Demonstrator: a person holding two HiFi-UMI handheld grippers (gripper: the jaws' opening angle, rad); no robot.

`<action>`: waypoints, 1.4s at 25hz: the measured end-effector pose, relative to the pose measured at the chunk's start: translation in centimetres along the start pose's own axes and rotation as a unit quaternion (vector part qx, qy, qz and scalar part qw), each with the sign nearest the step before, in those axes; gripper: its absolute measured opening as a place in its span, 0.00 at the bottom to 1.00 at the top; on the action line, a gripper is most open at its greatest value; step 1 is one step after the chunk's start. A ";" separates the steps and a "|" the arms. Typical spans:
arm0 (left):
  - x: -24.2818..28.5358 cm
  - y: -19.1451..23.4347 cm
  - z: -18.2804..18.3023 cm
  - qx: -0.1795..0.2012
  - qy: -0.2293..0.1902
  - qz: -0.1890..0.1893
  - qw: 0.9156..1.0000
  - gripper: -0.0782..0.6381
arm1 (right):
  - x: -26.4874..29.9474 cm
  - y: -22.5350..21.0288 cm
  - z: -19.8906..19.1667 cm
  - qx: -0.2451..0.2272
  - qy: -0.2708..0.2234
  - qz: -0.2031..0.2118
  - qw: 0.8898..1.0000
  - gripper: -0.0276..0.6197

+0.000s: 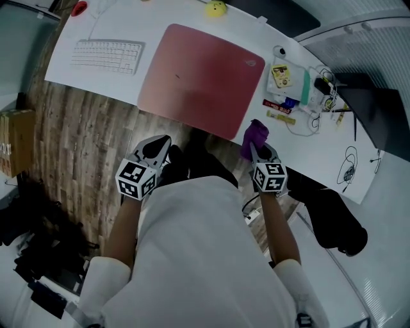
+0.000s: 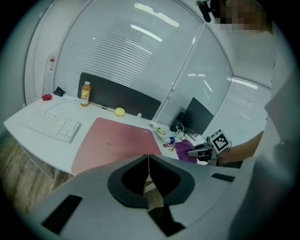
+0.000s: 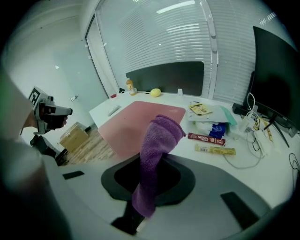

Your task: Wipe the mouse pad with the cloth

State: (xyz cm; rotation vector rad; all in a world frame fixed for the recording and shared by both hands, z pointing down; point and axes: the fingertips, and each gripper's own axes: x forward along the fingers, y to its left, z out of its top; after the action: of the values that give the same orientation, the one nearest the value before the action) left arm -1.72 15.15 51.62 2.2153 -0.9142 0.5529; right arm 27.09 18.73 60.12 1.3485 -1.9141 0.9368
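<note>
A large pink mouse pad [image 1: 202, 80] lies on the white desk [image 1: 102, 80]; it also shows in the left gripper view as the mouse pad [image 2: 112, 140] and in the right gripper view as the mouse pad [image 3: 136, 122]. A purple cloth [image 1: 254, 139] stands up from my right gripper [image 1: 261, 152], which is shut on it just off the desk's near edge. The same cloth [image 3: 154, 154] fills the right gripper view, and the cloth [image 2: 186, 151] shows small in the left one. My left gripper [image 1: 155, 149] hangs over the wooden floor before the desk, jaws closed together with nothing between them.
A white keyboard [image 1: 107, 56] lies left of the pad. A yellow ball [image 1: 216, 9] sits behind it. Snack packets [image 1: 277, 110], cables [image 1: 320, 96] and a dark monitor [image 1: 375, 115] crowd the desk's right end. A cardboard box [image 1: 16, 141] stands on the floor at left.
</note>
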 end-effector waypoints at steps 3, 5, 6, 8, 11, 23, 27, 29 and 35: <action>1.0 -0.2 0.1 -0.008 0.005 0.007 1.000 0.14 | 1.5 -1.0 -0.9 -0.003 0.017 0.009 1.000 0.16; 1.6 -0.2 0.3 -0.014 0.007 0.012 1.000 0.14 | 2.5 -1.6 -1.3 -0.005 0.028 0.011 1.000 0.16; 1.8 -0.2 0.4 -0.016 0.008 0.014 1.000 0.14 | 2.9 -1.9 -1.5 -0.005 0.033 0.012 0.999 0.16; 2.2 -0.2 0.4 -0.021 0.011 0.016 1.000 0.14 | 3.7 -2.3 -1.9 -0.006 0.043 0.012 0.999 0.16; 2.7 0.1 0.3 -0.028 0.016 0.020 0.999 0.14 | 4.9 -2.7 -2.4 -0.007 0.058 0.011 0.998 0.16; 2.7 4.0 1.9 -0.025 0.024 0.011 0.999 0.14 | 8.2 -2.4 -3.2 -0.010 0.098 -0.032 0.995 0.16; 2.0 6.4 2.9 -0.017 0.030 -0.002 0.999 0.14 | 9.2 -1.7 -3.6 -0.005 0.114 -0.060 0.992 0.16; 1.6 7.8 3.3 -0.013 0.034 -0.008 0.999 0.14 | 9.8 -1.6 -3.9 0.004 0.122 -0.075 0.990 0.16; 0.1 11.6 3.7 -0.009 0.047 -0.021 0.999 0.14 | 10.9 -1.4 -4.3 0.029 0.139 -0.127 0.982 0.16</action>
State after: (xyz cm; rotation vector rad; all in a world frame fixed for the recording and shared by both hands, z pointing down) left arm -9.75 6.32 53.99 2.1676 -0.8187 0.6219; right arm 25.56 16.26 71.61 1.3764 -1.4784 0.9981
